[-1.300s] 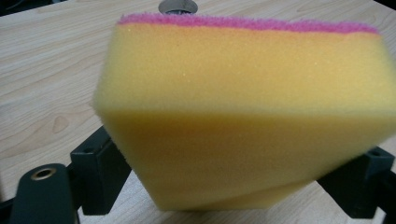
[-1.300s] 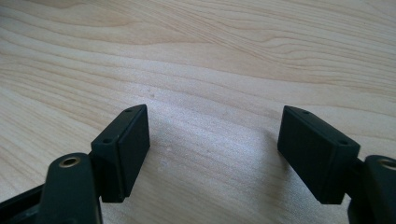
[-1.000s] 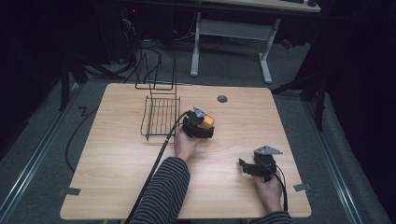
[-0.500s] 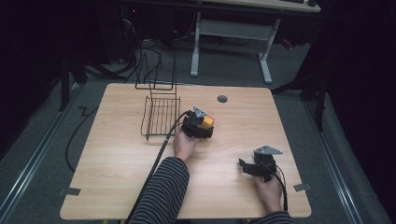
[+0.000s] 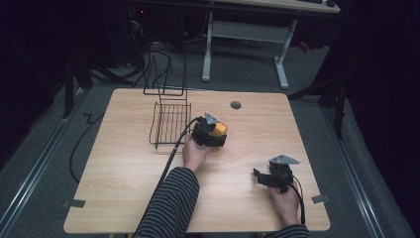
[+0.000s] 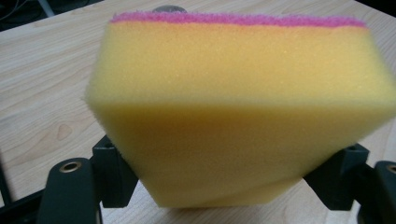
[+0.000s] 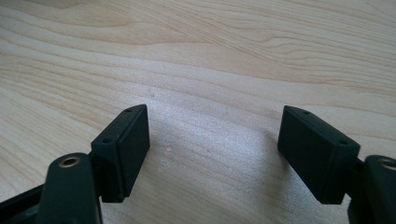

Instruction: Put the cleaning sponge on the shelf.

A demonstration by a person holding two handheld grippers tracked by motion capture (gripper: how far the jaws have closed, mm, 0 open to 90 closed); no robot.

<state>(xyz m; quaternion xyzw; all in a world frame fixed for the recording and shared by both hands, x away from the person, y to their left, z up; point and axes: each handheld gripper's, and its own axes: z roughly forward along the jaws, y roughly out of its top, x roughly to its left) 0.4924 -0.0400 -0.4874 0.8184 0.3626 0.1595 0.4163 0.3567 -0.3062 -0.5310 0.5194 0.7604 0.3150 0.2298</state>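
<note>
A yellow sponge (image 6: 243,107) with a pink scouring layer on its far side sits between the jaws of my left gripper (image 6: 228,175), and the pads squeeze its near end inward. From above, the left gripper (image 5: 218,133) rests near the middle of the wooden table (image 5: 124,173), shut on the sponge (image 5: 220,129), just right of a black wire rack (image 5: 171,121). My right gripper (image 5: 258,178) lies near the front right of the table and points left. Its jaws stand wide apart over bare wood (image 7: 219,135), with nothing between them.
The wire rack has an upright back frame (image 5: 166,74) at the table's far edge. A round grey cable hole (image 5: 236,105) sits at the far middle. Tape strips mark the front corners (image 5: 74,203) (image 5: 319,199). A desk frame (image 5: 247,34) stands beyond the table.
</note>
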